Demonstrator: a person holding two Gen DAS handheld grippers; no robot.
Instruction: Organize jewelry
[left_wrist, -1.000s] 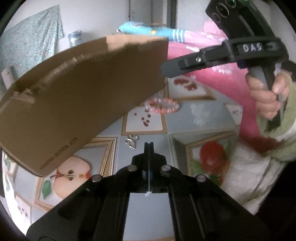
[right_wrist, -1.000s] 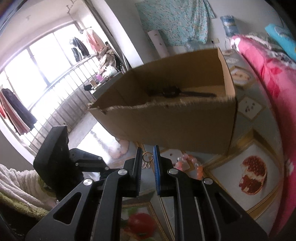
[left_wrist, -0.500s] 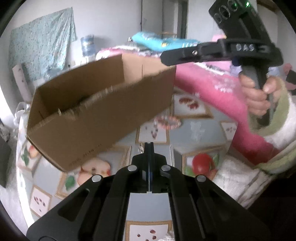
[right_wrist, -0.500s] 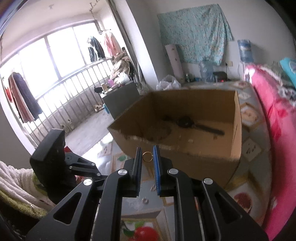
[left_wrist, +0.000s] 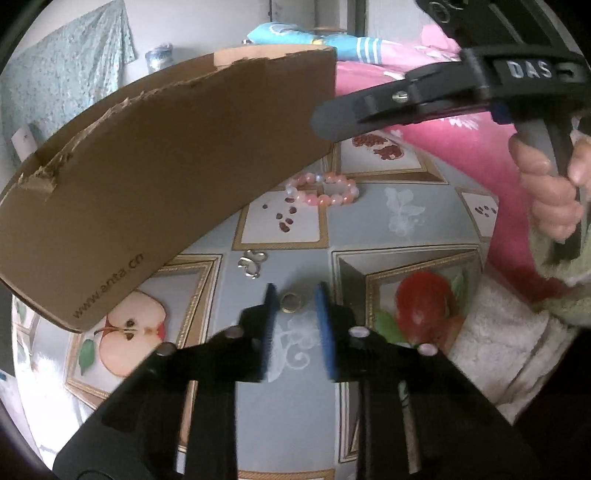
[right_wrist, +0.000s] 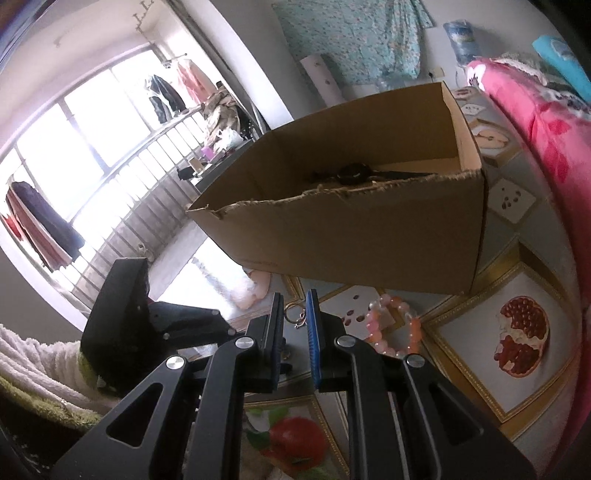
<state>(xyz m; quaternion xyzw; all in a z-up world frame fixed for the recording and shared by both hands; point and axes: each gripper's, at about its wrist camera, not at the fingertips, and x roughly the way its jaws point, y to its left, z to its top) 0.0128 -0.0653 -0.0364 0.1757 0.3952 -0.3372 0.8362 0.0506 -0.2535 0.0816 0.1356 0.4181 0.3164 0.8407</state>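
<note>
A small gold ring (left_wrist: 291, 302) lies on the fruit-print tablecloth (left_wrist: 402, 218) between the tips of my left gripper (left_wrist: 295, 295); its jaws are opening and the pads do not touch the ring. My right gripper (right_wrist: 293, 314) is shut on a thin gold hoop (right_wrist: 293, 307) and hovers in front of the open cardboard box (right_wrist: 351, 229). In the left wrist view that gripper (left_wrist: 321, 120) hangs beside the box (left_wrist: 166, 166). A pink bead bracelet (left_wrist: 325, 190) and a silver butterfly piece (left_wrist: 252, 261) lie near the box. A black watch (right_wrist: 354, 173) lies inside.
A pink bedcover (right_wrist: 535, 122) borders the cloth on the right. A hand in a green and white sleeve (left_wrist: 546, 192) holds the right gripper. Behind the box are a balcony railing and hanging clothes (right_wrist: 55, 229). The bracelet (right_wrist: 391, 328) lies just right of the right gripper's fingers.
My left gripper's jaws have parted from fully shut, and the gold ring now shows between them. Both views tipped up briefly and came back down. The right gripper kept its hoop.
</note>
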